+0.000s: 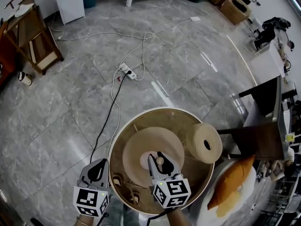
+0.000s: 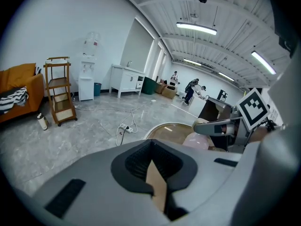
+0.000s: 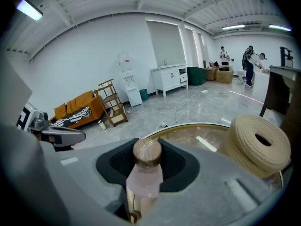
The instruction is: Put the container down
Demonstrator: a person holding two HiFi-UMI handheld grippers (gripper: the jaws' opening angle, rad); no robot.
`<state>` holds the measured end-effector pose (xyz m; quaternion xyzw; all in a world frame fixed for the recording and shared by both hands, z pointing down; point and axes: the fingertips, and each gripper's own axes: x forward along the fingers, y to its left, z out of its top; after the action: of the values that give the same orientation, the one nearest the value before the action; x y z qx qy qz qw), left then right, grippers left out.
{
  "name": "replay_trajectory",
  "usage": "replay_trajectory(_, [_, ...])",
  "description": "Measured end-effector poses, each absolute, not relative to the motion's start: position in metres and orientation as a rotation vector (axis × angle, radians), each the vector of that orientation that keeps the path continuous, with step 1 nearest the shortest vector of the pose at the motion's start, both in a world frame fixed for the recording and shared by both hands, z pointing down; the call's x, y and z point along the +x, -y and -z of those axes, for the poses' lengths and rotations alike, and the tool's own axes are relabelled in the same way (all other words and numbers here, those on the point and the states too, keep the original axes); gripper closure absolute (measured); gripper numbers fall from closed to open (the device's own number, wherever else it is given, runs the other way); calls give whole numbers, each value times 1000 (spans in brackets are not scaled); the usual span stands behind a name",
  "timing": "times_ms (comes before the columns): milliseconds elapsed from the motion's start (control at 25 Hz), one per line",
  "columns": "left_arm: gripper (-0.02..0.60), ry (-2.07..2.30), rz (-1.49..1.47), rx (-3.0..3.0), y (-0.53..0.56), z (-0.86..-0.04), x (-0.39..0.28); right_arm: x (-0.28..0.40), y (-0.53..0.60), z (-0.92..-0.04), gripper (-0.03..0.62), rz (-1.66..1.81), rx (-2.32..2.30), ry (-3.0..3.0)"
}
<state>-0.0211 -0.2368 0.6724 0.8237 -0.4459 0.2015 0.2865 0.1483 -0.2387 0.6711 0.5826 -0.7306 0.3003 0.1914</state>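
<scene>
So the putting-down part isn't done yet, as far as I can see. The right gripper [image 1: 157,162], centre bottom of the head view, has its jaws clamped on the container [image 3: 143,173] (a little pinkish see-through bottle with a round brown cap). It stands upright between the two jaws, cap poking up above them, body pinched in the dark notch on either side. From above it sits over the pale woven disc [image 1: 141,147] in the middle of the round table [image 1: 123,128], with the rope roll [image 1: 204,142] off to the right. Whether its bottom touches anything I can't tell, the jaws hide it. What's left, I reckon: lower it, let go, back off. The left gripper [image 1: 97,169] at lower left has its jaws closed on nothing, just beside the table rim
</scene>
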Motion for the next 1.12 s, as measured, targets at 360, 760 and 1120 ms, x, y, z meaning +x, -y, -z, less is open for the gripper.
replay_trajectory(360, [584,1175,-522,2188,252,-679,-25,141,274,-689,465,-769,1562,2047])
replay_trajectory(760, [585,1193,-519,2160,269,-691,-36,139,307,-707,465,-774,1573,2027])
replay_trajectory(1120, [586,1201,-527,2150,284,-699,-39,147,333,-715,465,-755,1584,2012])
